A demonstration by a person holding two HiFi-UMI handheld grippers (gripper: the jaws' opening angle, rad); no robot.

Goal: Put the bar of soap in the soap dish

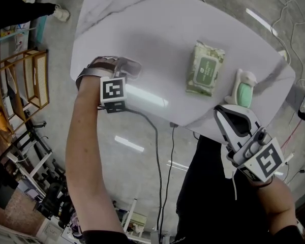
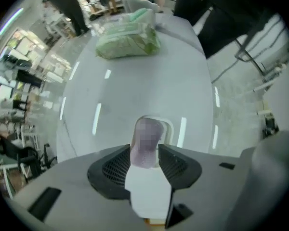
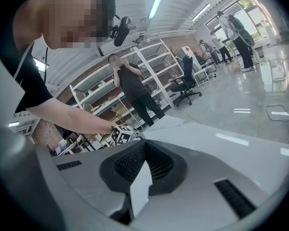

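A pale pinkish bar of soap (image 2: 145,143) stands on end between the black pads of my left gripper (image 2: 145,159), which is shut on it. The gripper points straight down. Right under the bar lies the white rounded rim of the soap dish (image 2: 170,127), on the white marble table (image 2: 149,85). In the head view the left gripper (image 1: 123,68) is at the table's near left edge; the soap and most of the dish are hidden under it. My right gripper (image 1: 219,111) is shut and holds nothing, off the table's near right edge, and aims out at the room (image 3: 142,170).
A green pack of wet wipes (image 1: 205,67) lies right of the table's middle, far from the dish (image 2: 127,37). A mint-green and white object (image 1: 244,88) sits at the right edge. Cables trail on the floor (image 1: 160,151). People stand by shelves (image 3: 135,93).
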